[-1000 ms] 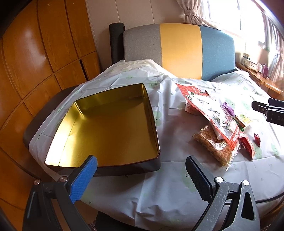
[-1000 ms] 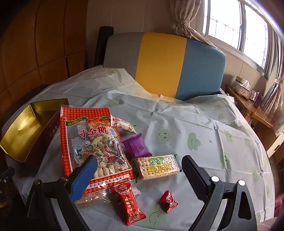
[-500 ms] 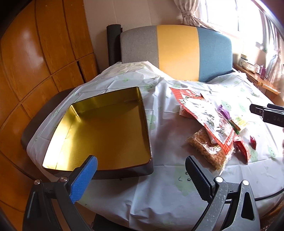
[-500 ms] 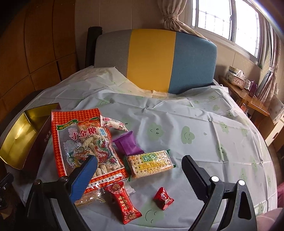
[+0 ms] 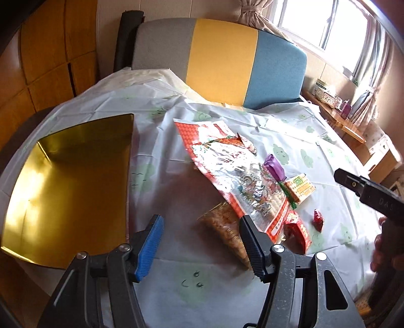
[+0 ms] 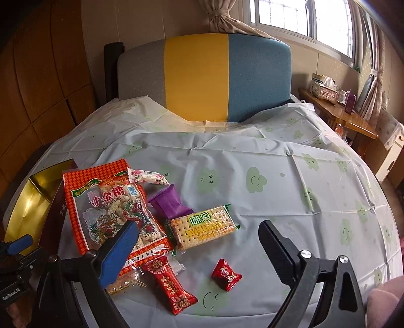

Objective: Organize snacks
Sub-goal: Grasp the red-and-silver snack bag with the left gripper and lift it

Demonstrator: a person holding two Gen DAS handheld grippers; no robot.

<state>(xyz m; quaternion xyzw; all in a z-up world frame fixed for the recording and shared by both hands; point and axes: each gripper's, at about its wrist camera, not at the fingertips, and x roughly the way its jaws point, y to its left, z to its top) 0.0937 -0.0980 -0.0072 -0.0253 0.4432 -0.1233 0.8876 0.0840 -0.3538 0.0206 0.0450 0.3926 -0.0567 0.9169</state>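
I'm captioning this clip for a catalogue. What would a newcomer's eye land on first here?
Probably the big red snack bag with its dragon print, lying at the left of a small heap of packets on the cloud-print tablecloth. Left of the heap sits the open gold-lined tin, empty in what shows. Behind the table stands a grey, yellow and blue headboard.

Daylight pours from the overexposed window (image 6: 303, 17) at upper right; glare flares on the gold tin (image 5: 63, 191). Fisheye bends the edges, corners go dark, left view slightly blurred.
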